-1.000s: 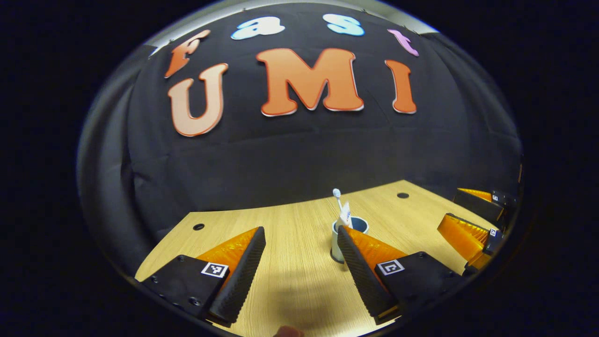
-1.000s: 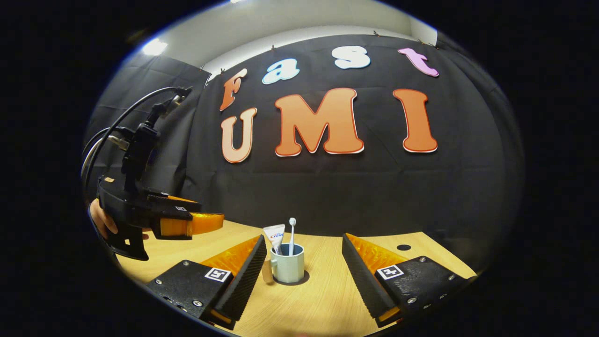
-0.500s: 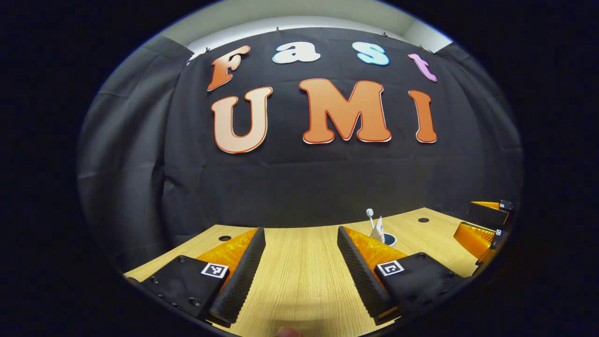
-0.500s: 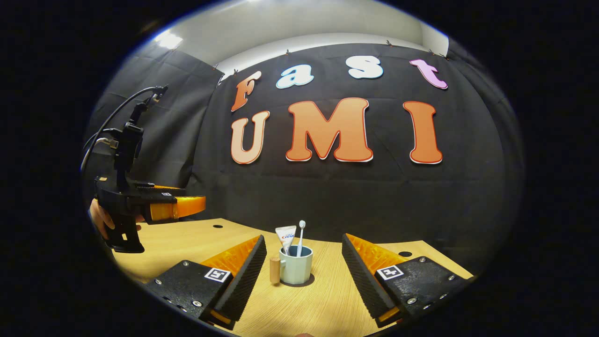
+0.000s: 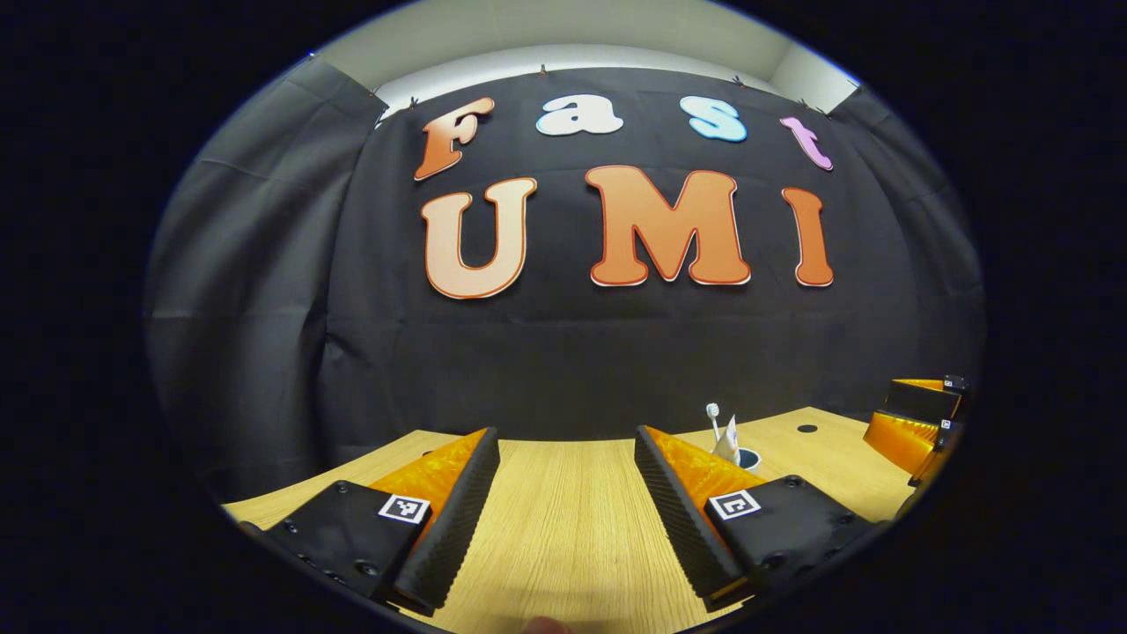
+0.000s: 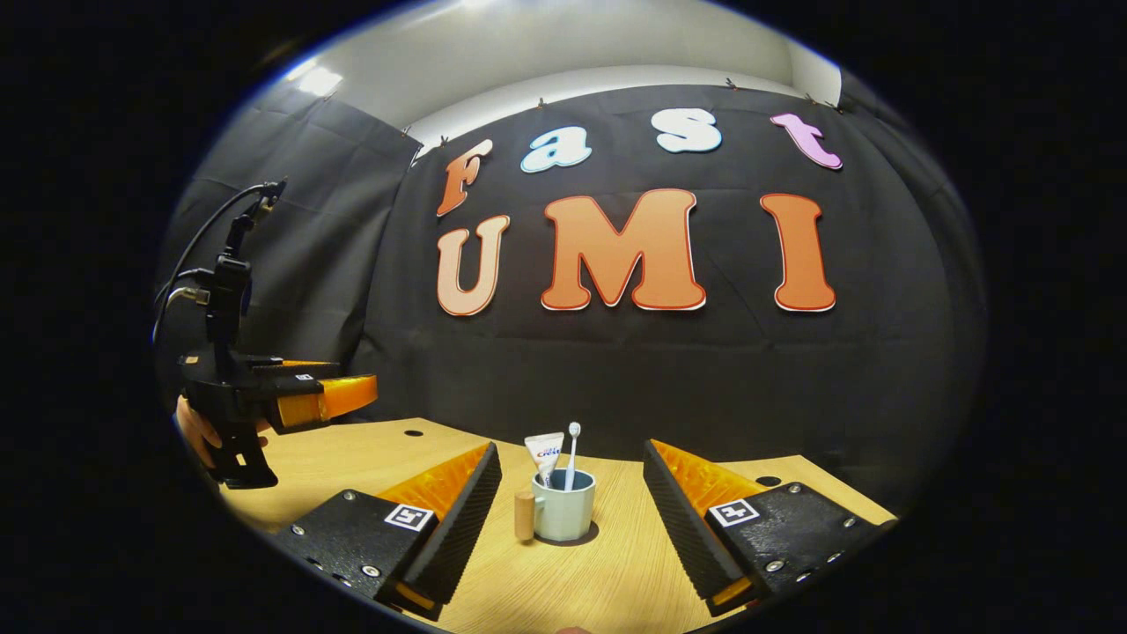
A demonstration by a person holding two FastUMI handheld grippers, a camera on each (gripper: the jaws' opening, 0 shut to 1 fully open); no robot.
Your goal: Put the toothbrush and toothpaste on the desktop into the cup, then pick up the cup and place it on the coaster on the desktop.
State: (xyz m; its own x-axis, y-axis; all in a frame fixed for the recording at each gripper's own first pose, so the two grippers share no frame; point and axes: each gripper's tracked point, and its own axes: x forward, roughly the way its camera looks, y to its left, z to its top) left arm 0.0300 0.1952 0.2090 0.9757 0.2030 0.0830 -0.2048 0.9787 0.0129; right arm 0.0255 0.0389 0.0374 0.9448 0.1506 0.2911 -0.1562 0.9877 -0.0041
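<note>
A pale green cup (image 6: pixel 563 518) with a wooden handle (image 6: pixel 525 516) stands upright on the wooden desktop (image 6: pixel 607 572). A dark coaster (image 6: pixel 588 534) shows under its base. A white toothbrush (image 6: pixel 572 451) and a toothpaste tube (image 6: pixel 545 453) stick up out of it. My right gripper (image 6: pixel 570 453) is open, a short way back from the cup, fingers to either side and apart from it. My left gripper (image 5: pixel 565 436) is open over bare desk. From there the cup (image 5: pixel 748 458) is small and far right, half hidden by a finger (image 5: pixel 682 493).
A hand (image 6: pixel 198 427) holds the left gripper (image 6: pixel 304 401) above the desk's left side in the right gripper view. The right gripper (image 5: pixel 911 423) sits at the far right edge of the left gripper view. Round holes (image 6: pixel 413 432) (image 6: pixel 768 481) mark the desktop near the black wall.
The left gripper has drawn back and swung left, so the cup shrank toward the right. The right gripper backed slightly away from the cup. Both stayed open.
</note>
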